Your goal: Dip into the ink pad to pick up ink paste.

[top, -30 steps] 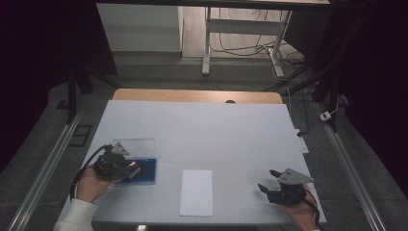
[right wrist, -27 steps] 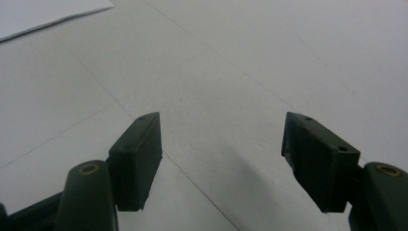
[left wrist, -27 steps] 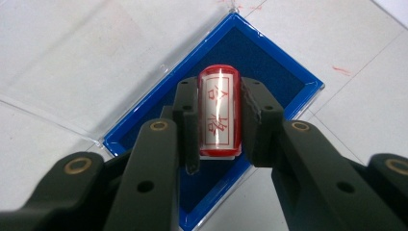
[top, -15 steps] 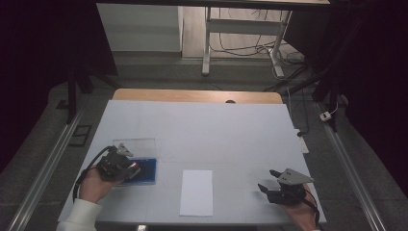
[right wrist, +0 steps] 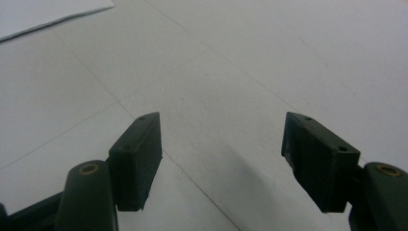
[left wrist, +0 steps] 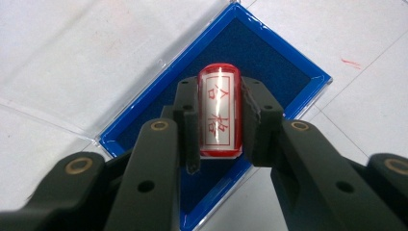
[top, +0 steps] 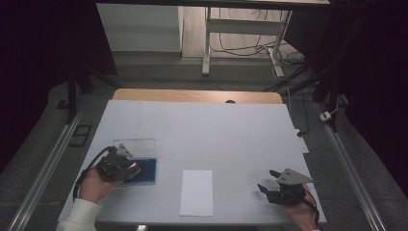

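Sitting clamped between the jaws: red stamp (left wrist: 219, 113).

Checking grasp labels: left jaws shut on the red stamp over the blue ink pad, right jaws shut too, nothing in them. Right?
Not quite. The right gripper is open, with bare table between its jaws, as the right gripper view shows. The rest holds: the left gripper is shut on the stamp over the ink pad.

Red stamp (left wrist: 219, 113) over blue inkpad (left wrist: 269, 62)
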Demonstrator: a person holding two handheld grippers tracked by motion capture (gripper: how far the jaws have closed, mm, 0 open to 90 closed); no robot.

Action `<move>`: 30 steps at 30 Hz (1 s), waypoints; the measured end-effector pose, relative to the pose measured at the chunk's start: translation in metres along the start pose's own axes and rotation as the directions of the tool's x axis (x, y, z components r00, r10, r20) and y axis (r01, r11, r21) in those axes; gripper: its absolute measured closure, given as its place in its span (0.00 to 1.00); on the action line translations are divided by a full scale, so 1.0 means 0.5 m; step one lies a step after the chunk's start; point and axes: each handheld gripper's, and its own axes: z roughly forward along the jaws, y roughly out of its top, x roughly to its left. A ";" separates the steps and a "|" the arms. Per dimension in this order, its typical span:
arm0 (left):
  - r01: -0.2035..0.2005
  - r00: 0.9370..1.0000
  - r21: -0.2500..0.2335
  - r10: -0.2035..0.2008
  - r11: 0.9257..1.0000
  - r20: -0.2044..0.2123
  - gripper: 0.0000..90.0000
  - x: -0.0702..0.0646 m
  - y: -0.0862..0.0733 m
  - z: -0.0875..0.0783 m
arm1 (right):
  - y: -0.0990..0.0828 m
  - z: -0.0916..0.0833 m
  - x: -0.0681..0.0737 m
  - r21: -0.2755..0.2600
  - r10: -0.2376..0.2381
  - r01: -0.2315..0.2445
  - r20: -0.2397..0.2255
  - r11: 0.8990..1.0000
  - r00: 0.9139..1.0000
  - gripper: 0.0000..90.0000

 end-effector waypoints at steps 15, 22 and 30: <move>-0.004 1.000 -0.003 0.004 1.000 -0.011 0.79 -0.003 -0.001 0.000 | 0.000 0.003 0.001 0.002 0.001 -0.001 -0.002 1.000 1.000 0.33; -0.025 0.997 -0.018 0.023 1.000 -0.075 0.78 -0.004 0.003 -0.028 | 0.001 -0.005 0.000 -0.013 0.006 -0.006 0.004 1.000 1.000 0.34; 0.001 1.000 -0.150 -0.003 0.989 -0.010 0.78 0.003 0.001 -0.094 | -0.002 -0.004 -0.003 -0.008 0.003 -0.003 0.005 1.000 1.000 0.34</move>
